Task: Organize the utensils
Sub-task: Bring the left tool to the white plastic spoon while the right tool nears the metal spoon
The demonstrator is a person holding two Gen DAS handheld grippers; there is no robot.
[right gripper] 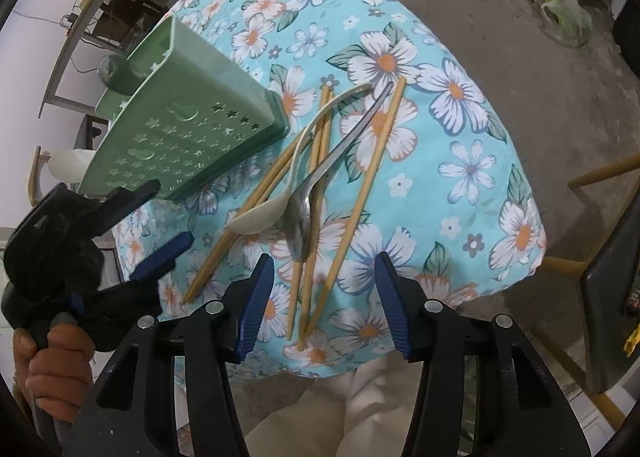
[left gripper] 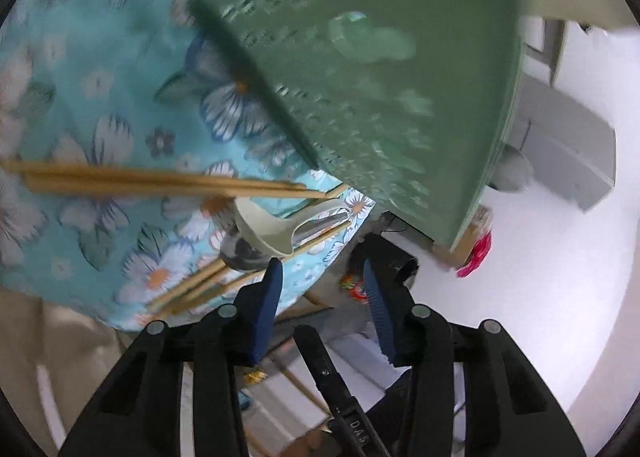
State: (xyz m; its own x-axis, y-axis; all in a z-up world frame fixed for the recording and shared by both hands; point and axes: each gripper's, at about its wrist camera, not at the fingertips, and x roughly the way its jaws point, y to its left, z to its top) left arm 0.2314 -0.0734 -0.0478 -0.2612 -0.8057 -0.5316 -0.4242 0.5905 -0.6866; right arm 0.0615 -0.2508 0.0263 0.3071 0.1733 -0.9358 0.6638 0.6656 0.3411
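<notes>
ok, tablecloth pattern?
Light blue tablecloth with white, orange-centred flowers; clearest in the right wrist view.

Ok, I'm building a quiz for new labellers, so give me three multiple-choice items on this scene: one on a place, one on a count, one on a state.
1. In the right wrist view, where is the green holder relative to the spoons?
A. left
B. right
C. below

2. How many spoons are on the table?
A. one
B. two
C. four

3. The right gripper is:
A. shut on a chopstick
B. open and empty
C. shut on a spoon

Answers:
1 A, the holder lies left of the utensil pile.
2 B, there is one cream spoon and one metal spoon.
3 B, its jaws stand apart above the chopsticks, gripping nothing.
</notes>
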